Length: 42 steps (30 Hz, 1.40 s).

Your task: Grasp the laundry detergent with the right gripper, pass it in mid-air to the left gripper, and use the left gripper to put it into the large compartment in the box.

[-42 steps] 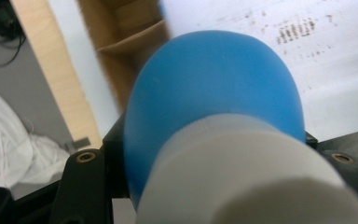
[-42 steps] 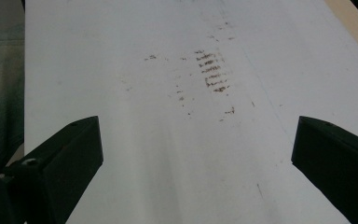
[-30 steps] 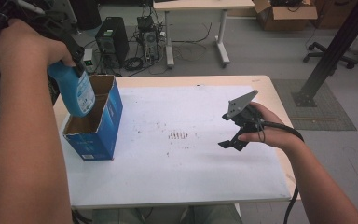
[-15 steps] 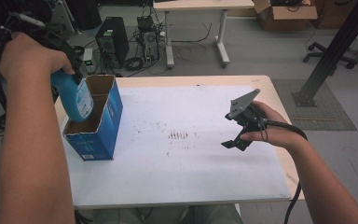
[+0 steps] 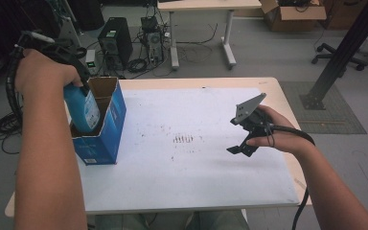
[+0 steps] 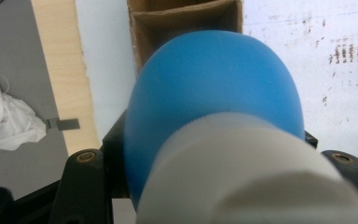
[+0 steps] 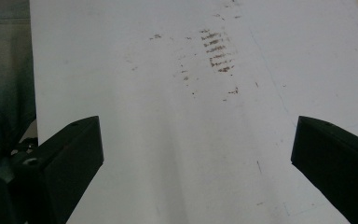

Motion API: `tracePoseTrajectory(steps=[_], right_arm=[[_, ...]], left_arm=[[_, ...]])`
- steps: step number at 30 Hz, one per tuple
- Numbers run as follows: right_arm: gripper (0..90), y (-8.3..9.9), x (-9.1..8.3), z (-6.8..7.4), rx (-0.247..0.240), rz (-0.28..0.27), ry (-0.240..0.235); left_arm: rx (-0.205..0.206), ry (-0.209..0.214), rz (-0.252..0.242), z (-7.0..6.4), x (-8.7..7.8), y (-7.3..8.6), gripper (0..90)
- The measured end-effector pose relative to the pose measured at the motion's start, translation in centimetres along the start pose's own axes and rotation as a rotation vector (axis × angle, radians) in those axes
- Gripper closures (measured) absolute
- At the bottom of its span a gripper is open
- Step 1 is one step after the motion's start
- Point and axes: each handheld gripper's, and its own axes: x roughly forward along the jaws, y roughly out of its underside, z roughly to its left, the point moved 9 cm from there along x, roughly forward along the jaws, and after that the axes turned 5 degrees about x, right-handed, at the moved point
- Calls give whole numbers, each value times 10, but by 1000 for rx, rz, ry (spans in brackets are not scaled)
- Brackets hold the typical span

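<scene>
So the left hand-held gripper (image 5: 72,72), clamped on the blue bottle (image 5: 82,108), had dropped it from above the box (image 5: 106,125) at the bench's (image 5: 196,182) left edge to partly inside. Looked like packing was nearly done. The right hand-held gripper (image 5: 245,139) hung wide open and empty near the right edge.

Left gripper (image 5: 79,88) holds blue bottle (image 5: 83,108) inside open box (image 5: 106,125).

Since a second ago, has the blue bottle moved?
Yes. The blue bottle has sunk lower into the open blue box, held in the left gripper.
</scene>
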Motion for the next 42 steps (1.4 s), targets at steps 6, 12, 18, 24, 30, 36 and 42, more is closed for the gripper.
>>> tracePoseTrajectory(steps=[6, 12, 18, 24, 30, 36, 42], right_arm=[[23, 1, 1, 1, 1, -3, -4], [23, 2, 2, 2, 1, -3, -8], [23, 2, 3, 3, 2, -3, -11], [23, 4, 6, 5, 4, -6, -17], [24, 5, 7, 6, 2, -6, -20], [24, 5, 8, 7, -1, -5, -22], [24, 6, 10, 8, 1, 0, -27]], left_arm=[[-24, -5, 14, 2, 16, 1, 392], [-34, 1, 33, 3, 37, 3, 392], [-33, 11, 41, 2, 52, 3, 392], [-38, 16, 51, 1, 69, 3, 391], [-50, 15, 52, 2, 81, 4, 391], [-52, 17, 63, 3, 94, 6, 391], [-42, 17, 69, 2, 105, 5, 390]])
